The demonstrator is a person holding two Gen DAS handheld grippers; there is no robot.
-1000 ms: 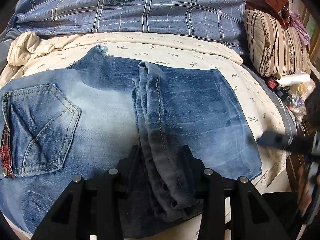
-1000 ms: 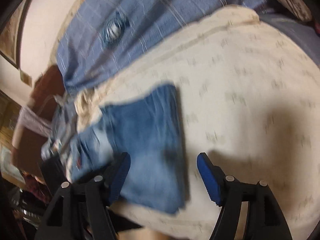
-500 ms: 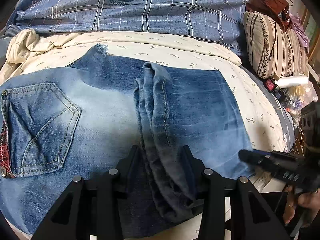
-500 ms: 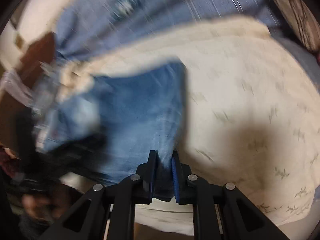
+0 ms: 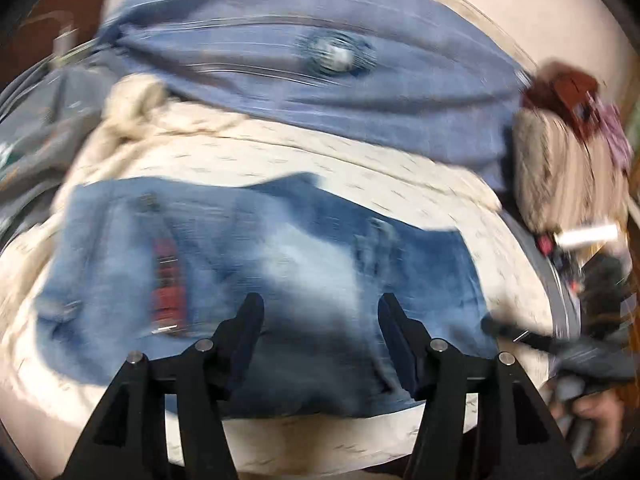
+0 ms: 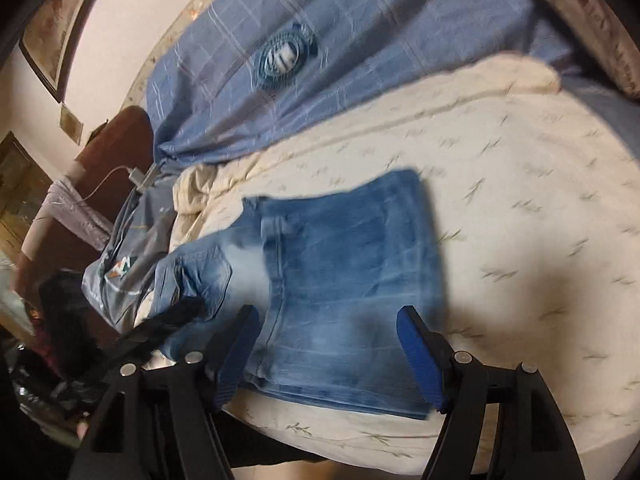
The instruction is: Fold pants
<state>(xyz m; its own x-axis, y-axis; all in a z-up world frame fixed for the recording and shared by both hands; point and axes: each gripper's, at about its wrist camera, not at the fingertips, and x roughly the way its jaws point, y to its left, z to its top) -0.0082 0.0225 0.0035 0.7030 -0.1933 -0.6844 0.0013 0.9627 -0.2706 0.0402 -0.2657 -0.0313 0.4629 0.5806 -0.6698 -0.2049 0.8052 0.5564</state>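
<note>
Jeans: folded into a flat stack (image 6: 352, 280) on the cream bedsheet (image 6: 520, 200), near the bed's front edge; waistband and pocket end toward the left in the right view.
Left tongs: (image 5: 320, 344) spread open, holding nothing, hovering above the jeans (image 5: 280, 280); view heavily blurred.
Right tongs: (image 6: 326, 356) spread open, empty, blue pads straddling the near edge of the jeans without a visible grip.
Risk, slide: near hem of the jeans lies close to the mattress edge; a careless tug toward that edge likely to drag the stack off the bed.
Risk, unfolding: layers loose at the near hem; pinching only the top layer likely to peel the fold open.
Risk, snag: catching the bedsheet along with the jeans likely to wrinkle both.
Risk, collision: both tongs close over the same jeans; crossing paths could knock the fold askew.
Containers: none clearly seen; only clutter beyond the striped pillow (image 5: 568, 176), right of the jeans, too blurred to name.
Behind the jeans: blue plaid blanket (image 6: 360, 40).
</note>
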